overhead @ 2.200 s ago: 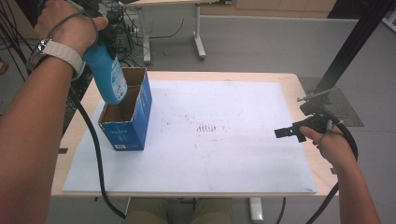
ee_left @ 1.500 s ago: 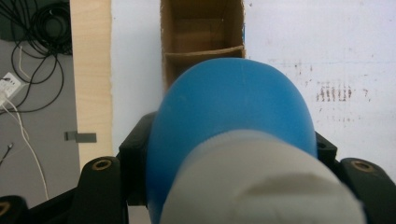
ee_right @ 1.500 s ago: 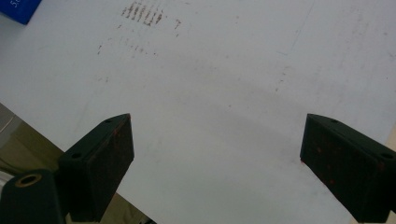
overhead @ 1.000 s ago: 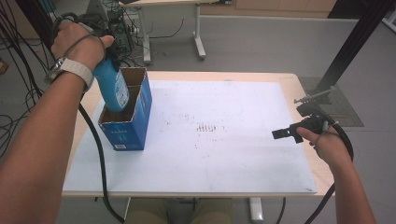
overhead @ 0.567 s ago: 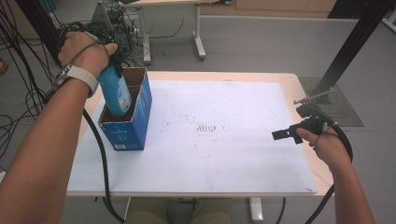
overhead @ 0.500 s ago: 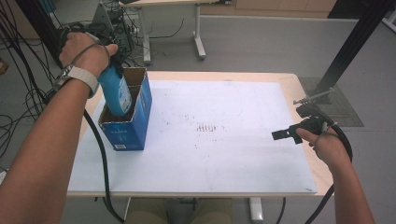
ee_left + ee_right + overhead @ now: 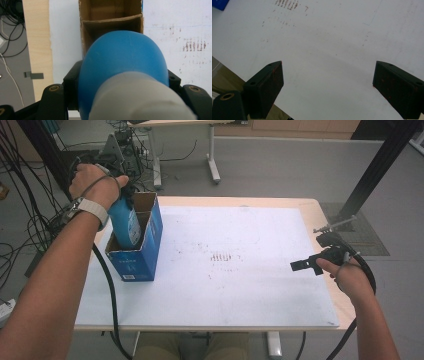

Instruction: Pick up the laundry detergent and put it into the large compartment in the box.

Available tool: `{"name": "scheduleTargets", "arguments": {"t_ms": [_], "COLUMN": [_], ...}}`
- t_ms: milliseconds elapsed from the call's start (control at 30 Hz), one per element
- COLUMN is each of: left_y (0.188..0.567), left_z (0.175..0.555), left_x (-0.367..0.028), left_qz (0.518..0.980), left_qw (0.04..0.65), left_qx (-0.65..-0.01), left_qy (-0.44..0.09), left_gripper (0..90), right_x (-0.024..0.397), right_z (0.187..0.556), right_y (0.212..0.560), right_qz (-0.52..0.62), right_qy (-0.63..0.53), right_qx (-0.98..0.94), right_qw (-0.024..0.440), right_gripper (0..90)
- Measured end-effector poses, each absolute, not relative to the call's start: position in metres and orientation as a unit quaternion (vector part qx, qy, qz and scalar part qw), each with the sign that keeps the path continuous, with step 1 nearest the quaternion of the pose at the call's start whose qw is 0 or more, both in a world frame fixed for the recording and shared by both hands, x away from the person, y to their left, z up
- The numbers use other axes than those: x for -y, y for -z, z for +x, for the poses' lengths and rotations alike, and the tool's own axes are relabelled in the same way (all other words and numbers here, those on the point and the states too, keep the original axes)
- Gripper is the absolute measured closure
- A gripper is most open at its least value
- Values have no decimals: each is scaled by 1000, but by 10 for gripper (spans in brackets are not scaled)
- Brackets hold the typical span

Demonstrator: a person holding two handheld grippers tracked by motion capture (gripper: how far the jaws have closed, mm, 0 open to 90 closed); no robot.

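Note:
A blue bottle [image 7: 125, 222] with a pale cap stands partly inside the near compartment of a blue cardboard box [image 7: 142, 255] at the table's left. My left gripper [image 7: 107, 180] is shut on the bottle from above. In the left gripper view the blue bottle [image 7: 122, 65] sits between both jaws, with the box's brown divided inside [image 7: 112, 22] beyond it. My right gripper [image 7: 302, 265] hovers open above the white mat near the table's right edge. In the right gripper view its pads [image 7: 269, 85] stand far apart with nothing between them.
A white mat [image 7: 225, 270] with faint brown marks covers most of the wooden table [image 7: 312, 210]. Cables trail from both grippers, one hanging off the front left edge. Another desk's legs [image 7: 212, 155] and cable bundles stand on the floor behind.
My left gripper has lowered the blue bottle from above the box down into its near compartment. The right gripper has stayed almost still.

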State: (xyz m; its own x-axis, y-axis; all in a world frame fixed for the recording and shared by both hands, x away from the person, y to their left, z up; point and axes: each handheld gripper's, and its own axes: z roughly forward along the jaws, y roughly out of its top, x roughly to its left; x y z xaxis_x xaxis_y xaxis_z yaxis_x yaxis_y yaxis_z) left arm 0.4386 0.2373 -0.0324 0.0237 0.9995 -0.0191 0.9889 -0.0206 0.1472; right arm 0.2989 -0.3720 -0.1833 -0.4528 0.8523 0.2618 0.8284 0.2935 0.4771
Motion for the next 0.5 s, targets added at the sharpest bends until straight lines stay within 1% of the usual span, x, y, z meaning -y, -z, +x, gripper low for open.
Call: {"name": "scheduleTargets", "arguments": {"t_ms": [500], "left_y": [60], "left_z": [443], "left_x": [-240], "left_qz": [717], "left_qw": [60], "left_qx": [-694], "left_qy": [-38], "left_gripper": [375], "right_x": [369], "right_z": [302], "right_y": [187], "right_qz": [522], "right_qy": [-281], "right_qx": [-805], "right_qw": [19], "right_gripper": [97]}}
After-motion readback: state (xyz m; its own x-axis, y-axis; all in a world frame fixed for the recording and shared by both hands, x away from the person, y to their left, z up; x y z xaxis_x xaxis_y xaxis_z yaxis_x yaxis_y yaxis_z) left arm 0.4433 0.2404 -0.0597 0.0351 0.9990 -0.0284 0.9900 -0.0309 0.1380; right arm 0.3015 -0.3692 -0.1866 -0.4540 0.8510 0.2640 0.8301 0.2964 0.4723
